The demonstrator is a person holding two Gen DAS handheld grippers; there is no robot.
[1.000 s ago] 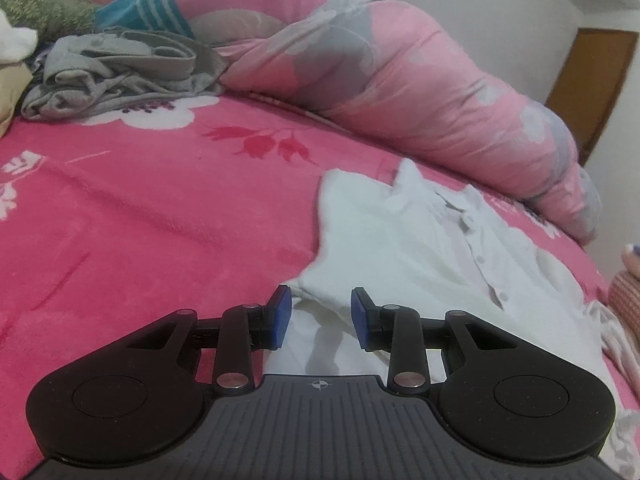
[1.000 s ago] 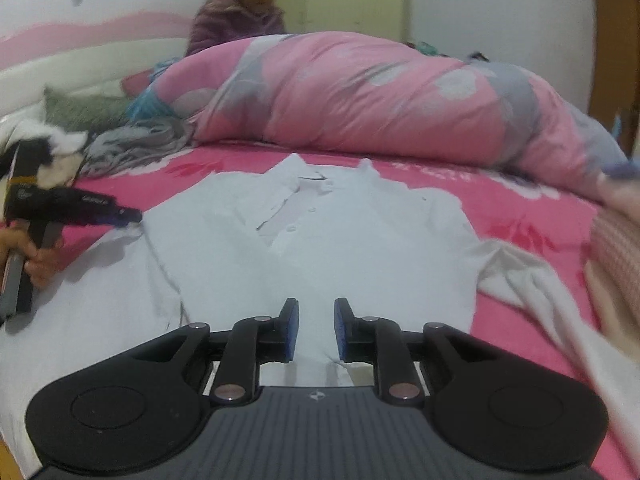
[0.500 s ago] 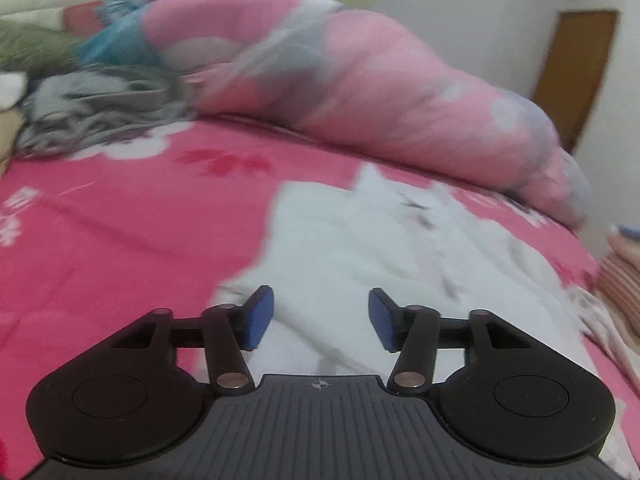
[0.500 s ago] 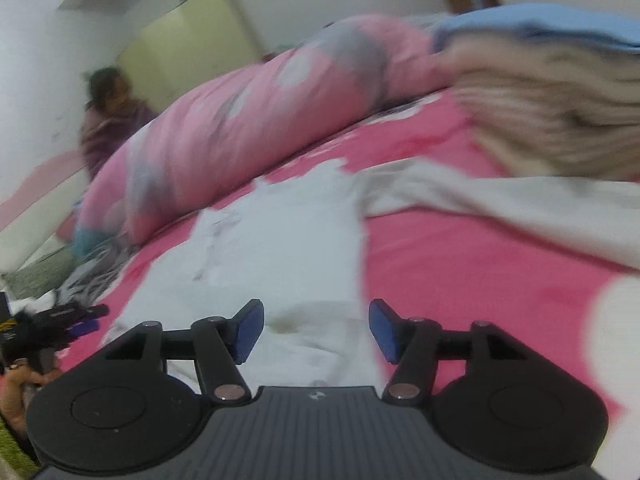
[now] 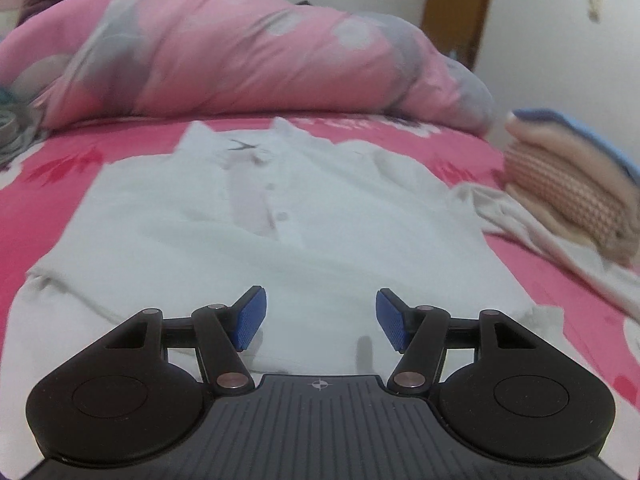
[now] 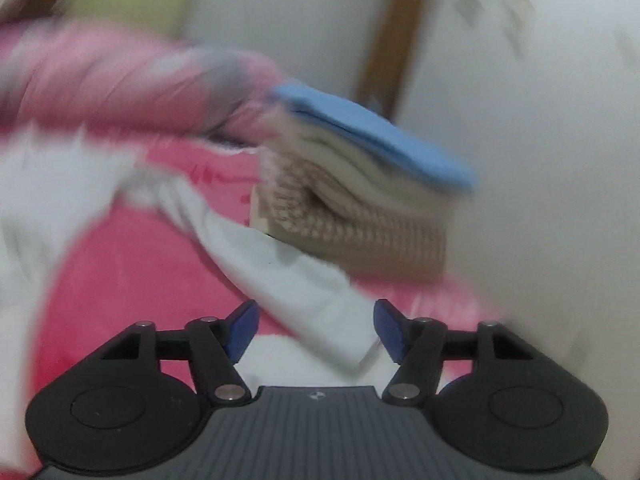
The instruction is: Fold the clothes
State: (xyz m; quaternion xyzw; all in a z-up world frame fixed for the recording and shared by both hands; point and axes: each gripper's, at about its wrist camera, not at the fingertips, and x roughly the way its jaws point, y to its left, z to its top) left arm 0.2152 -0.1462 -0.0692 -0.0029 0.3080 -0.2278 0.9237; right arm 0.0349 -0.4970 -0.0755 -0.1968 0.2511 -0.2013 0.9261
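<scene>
Left wrist view looked down the left tool (image 5: 318, 318) over a white button-up shirt (image 5: 256, 232) that lay face up and spread flat on the bed (image 5: 52, 164), which had a pink flowered cover. The shirt's collar pointed away from the camera, toward a long pink and grey rolled duvet (image 5: 224, 56) along the far side of the bed. One sleeve (image 5: 540, 232) trailed off to the right and ran up against a stack of folded clothes (image 5: 568, 184), beige knit below and a blue piece on top. The left tool's blue pads (image 5: 250, 318) stood apart and were widening, with nothing pinched between them; the shirt's near hem lay below the gap. A brown door (image 5: 456, 12) showed in the white wall behind.

Right wrist view was smeared by motion. The right tool (image 6: 316, 332) pointed at the same sleeve (image 6: 288, 276), a white band that ran from the shirt body (image 6: 52, 184) at the left edge down to the space between the pads. Its jaws were likewise spreading, and the pads did not press on the cloth, though the sleeve end lay between and under them. Just beyond the sleeve sat the stack of folded clothes (image 6: 352, 208), its lower edge touching the sleeve. The rolled duvet (image 6: 120, 92) blurred across the upper left, and the door (image 6: 392, 56) showed behind the stack.
</scene>
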